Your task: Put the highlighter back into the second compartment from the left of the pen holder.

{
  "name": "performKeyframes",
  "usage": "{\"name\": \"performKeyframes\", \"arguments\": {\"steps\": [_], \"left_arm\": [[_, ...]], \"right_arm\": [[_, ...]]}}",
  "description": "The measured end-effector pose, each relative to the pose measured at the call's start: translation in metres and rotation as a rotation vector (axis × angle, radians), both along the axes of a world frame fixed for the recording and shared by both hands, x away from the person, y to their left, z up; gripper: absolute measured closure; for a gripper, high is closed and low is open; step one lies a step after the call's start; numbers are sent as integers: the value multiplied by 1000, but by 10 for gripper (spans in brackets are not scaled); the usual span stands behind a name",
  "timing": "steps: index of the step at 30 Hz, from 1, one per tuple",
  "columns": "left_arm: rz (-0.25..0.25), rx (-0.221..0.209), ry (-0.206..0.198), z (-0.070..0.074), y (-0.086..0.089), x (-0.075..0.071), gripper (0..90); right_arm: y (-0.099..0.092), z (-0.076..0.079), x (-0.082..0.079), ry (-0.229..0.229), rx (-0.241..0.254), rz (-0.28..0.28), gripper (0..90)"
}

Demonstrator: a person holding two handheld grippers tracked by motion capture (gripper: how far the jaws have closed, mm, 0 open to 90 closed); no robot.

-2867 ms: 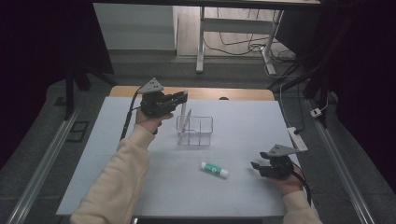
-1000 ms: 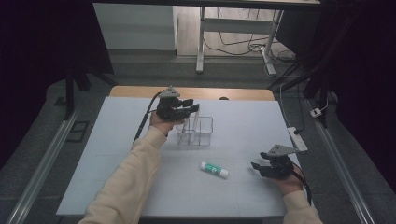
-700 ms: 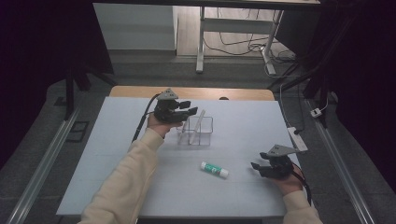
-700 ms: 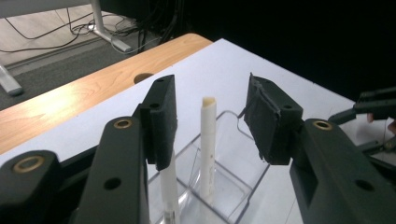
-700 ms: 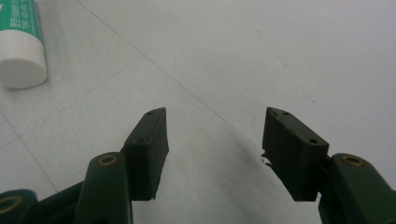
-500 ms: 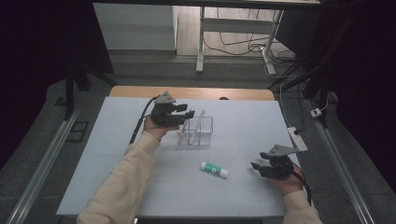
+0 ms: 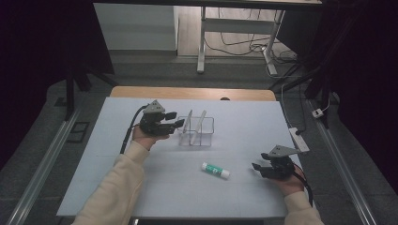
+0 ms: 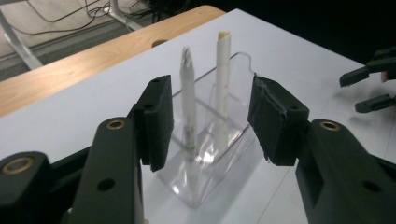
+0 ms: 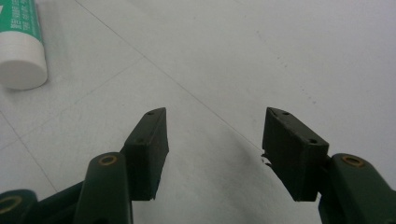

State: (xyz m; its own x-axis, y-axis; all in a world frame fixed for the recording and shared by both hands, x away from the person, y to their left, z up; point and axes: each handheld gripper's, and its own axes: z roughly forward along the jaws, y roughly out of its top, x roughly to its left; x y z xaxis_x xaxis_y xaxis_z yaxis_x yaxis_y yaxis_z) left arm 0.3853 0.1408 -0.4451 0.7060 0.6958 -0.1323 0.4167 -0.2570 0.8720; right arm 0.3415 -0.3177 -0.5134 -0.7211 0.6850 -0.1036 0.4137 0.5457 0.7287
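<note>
white table (image 7: 141,187), clear holder (image 7: 201,136), two grippers, glue stick.
holder mid-table, well off every edge, two white sticks upright inside; left gripper (image 7: 180,123) just beside it, jaws just opening, nothing clasped; right gripper (image 7: 256,167) released over bare surface near glue stick (image 7: 216,170).

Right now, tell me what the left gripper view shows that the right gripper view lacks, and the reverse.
Left gripper view: a clear divided holder with two white pens standing in it, seen between the left tool and its open jaws, which have just been opening; the wooden table edge behind. Right gripper view: the white cap end of a green glue stick lying beside the open right tool. Both: the white tabletop.
</note>
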Motion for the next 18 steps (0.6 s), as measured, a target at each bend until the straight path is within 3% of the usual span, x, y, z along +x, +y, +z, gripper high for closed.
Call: {"name": "performKeyframes", "arguments": {"steps": [8,18], "left_arm": [[6,68,5,-13,16,-19,487],[13,91,28,-24,42,-48,481]], "right_arm": [[0,0,0,1,0,1,402],[1,1,0,1,3,2,403]]}}
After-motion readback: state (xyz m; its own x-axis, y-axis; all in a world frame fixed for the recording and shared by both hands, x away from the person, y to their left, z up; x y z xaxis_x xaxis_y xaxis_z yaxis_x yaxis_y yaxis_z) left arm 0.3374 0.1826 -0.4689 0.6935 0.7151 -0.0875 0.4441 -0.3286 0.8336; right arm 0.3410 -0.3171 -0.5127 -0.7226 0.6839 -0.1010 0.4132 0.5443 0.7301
